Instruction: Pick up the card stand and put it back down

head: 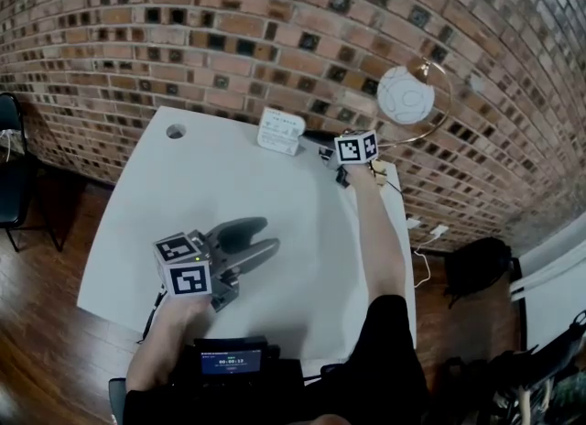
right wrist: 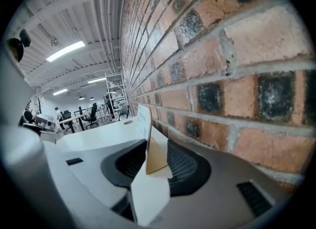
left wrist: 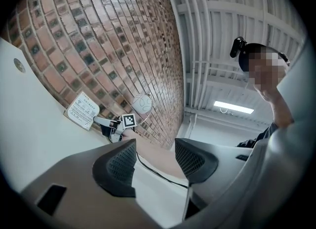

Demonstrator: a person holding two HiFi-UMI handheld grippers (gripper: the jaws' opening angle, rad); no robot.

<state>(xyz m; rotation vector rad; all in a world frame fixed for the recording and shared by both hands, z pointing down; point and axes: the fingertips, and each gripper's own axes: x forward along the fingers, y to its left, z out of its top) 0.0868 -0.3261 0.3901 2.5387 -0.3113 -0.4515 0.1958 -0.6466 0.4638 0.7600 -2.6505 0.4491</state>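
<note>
The card stand (head: 280,130) is a white tent-shaped sign standing at the far edge of the white table (head: 137,231), against the brick wall. My right gripper (head: 324,152) reaches it from the right. In the right gripper view the stand (right wrist: 148,139) is seen end-on between the jaws of the right gripper (right wrist: 150,161), its sides close to both pads, and it rests on the table. My left gripper (head: 265,235) lies near the front left of the table, open and empty. The left gripper (left wrist: 155,161) looks toward the stand (left wrist: 81,110).
A lamp with a white globe (head: 406,95) and a brass ring stands just right of the stand. The brick wall (head: 275,38) runs right behind the table. A cable hole (head: 176,131) is at the far left corner. A black chair (head: 9,167) stands on the left.
</note>
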